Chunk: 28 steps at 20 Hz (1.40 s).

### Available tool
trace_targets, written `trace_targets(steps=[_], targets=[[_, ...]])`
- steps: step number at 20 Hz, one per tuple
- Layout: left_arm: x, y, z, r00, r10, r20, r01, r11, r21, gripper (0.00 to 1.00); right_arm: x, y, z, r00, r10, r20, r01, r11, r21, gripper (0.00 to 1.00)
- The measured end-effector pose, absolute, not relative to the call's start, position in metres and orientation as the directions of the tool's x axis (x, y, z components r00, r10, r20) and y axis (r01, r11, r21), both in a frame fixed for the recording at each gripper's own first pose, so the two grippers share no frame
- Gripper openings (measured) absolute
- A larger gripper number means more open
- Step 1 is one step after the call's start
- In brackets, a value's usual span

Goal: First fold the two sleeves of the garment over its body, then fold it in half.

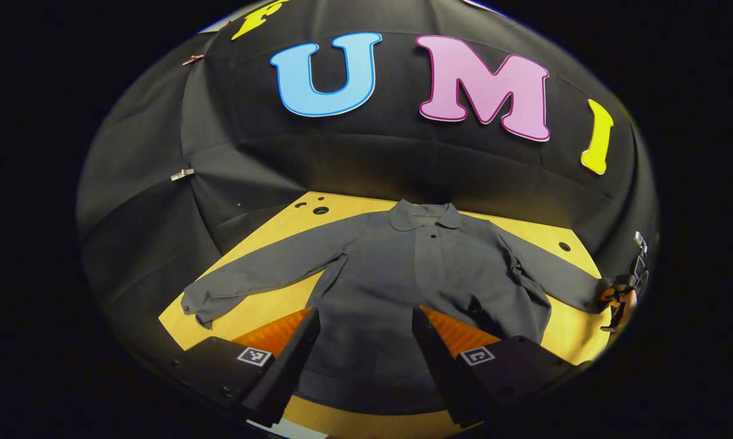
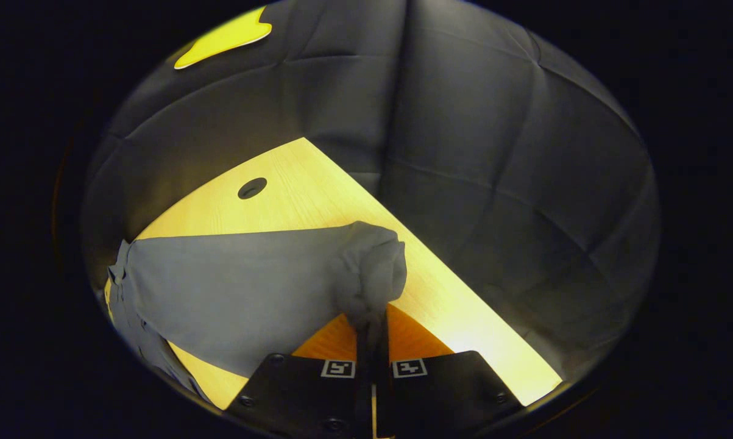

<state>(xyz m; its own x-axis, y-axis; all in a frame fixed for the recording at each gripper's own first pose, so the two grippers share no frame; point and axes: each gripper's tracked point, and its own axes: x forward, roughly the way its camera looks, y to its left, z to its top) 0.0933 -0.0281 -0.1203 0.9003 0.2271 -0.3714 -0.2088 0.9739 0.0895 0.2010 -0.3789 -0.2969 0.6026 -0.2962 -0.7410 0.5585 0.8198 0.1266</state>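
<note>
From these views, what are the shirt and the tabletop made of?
Shirt: dark grey woven cloth, matte, probably cotton or a blend; it creases softly and bunches at the cuff. Tabletop: light wood or wood-look laminate, smooth; faint straight grain, slight sheen.

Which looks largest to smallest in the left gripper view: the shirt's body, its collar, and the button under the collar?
1. The shirt's body, by far the largest.
2. The collar.
3. The button, just a dot.
The body lies nearer the camera, but the gaps are too big for that to change the order.
</note>
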Motion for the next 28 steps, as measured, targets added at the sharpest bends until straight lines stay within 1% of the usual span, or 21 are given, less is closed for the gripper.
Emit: trace_targets(steps=[1, 3, 6, 8, 9, 12, 15, 18, 21, 24, 26, 28], targets=[[0.094, -0.029, -0.120, 0.903, 0.225, -0.367, -0.208, 0.974, 0.085, 0.96, 0.200, -0.376, -0.299, 0.599, -0.265, -0.756, 0.548, 0.824, 0.144, 0.08], [0.096, -0.031, -0.119, 0.906, 0.217, -0.365, -0.205, 0.976, 0.072, 0.96, 0.201, -0.378, -0.299, 0.600, -0.234, -0.765, 0.545, 0.819, 0.178, 0.05], [0.096, -0.030, -0.115, 0.908, 0.217, -0.358, -0.208, 0.976, 0.064, 0.96, 0.199, -0.374, -0.298, 0.585, -0.216, -0.782, 0.578, 0.787, 0.214, 0.05], [0.094, -0.026, -0.112, 0.909, 0.223, -0.352, -0.215, 0.975, 0.063, 0.96, 0.202, -0.372, -0.290, 0.602, -0.182, -0.778, 0.553, 0.798, 0.241, 0.05], [0.090, -0.022, -0.111, 0.907, 0.233, -0.350, -0.226, 0.972, 0.061, 0.96, 0.201, -0.376, -0.285, 0.610, -0.188, -0.770, 0.533, 0.817, 0.222, 0.05], [0.081, -0.010, -0.102, 0.909, 0.255, -0.330, -0.255, 0.966, 0.045, 0.96, 0.210, -0.372, -0.258, 0.660, -0.196, -0.725, 0.457, 0.871, 0.180, 0.05], [0.071, 0.001, -0.105, 0.902, 0.273, -0.334, -0.283, 0.959, 0.018, 0.96, 0.215, -0.366, -0.221, 0.718, -0.185, -0.671, 0.374, 0.916, 0.147, 0.05], [0.057, 0.019, -0.094, 0.898, 0.315, -0.309, -0.323, 0.946, 0.025, 0.96, 0.224, -0.348, -0.165, 0.803, -0.172, -0.571, 0.277, 0.955, 0.102, 0.05], [0.048, 0.028, -0.083, 0.906, 0.329, -0.266, -0.334, 0.942, 0.029, 0.97, 0.230, -0.315, -0.118, 0.844, -0.099, -0.527, 0.178, 0.979, 0.101, 0.05], [0.040, 0.042, -0.079, 0.902, 0.347, -0.256, -0.354, 0.935, 0.022, 0.97, 0.239, -0.277, -0.087, 0.866, -0.024, -0.499, 0.089, 0.990, 0.107, 0.05], [0.032, 0.052, -0.078, 0.894, 0.366, -0.259, -0.375, 0.927, 0.014, 0.97, 0.242, -0.250, -0.060, 0.892, 0.029, -0.452, 0.031, 0.992, 0.124, 0.05], [0.023, 0.064, -0.077, 0.885, 0.384, -0.264, -0.399, 0.917, -0.004, 0.97, 0.240, -0.223, -0.044, 0.899, 0.080, -0.431, -0.021, 0.990, 0.139, 0.05]])
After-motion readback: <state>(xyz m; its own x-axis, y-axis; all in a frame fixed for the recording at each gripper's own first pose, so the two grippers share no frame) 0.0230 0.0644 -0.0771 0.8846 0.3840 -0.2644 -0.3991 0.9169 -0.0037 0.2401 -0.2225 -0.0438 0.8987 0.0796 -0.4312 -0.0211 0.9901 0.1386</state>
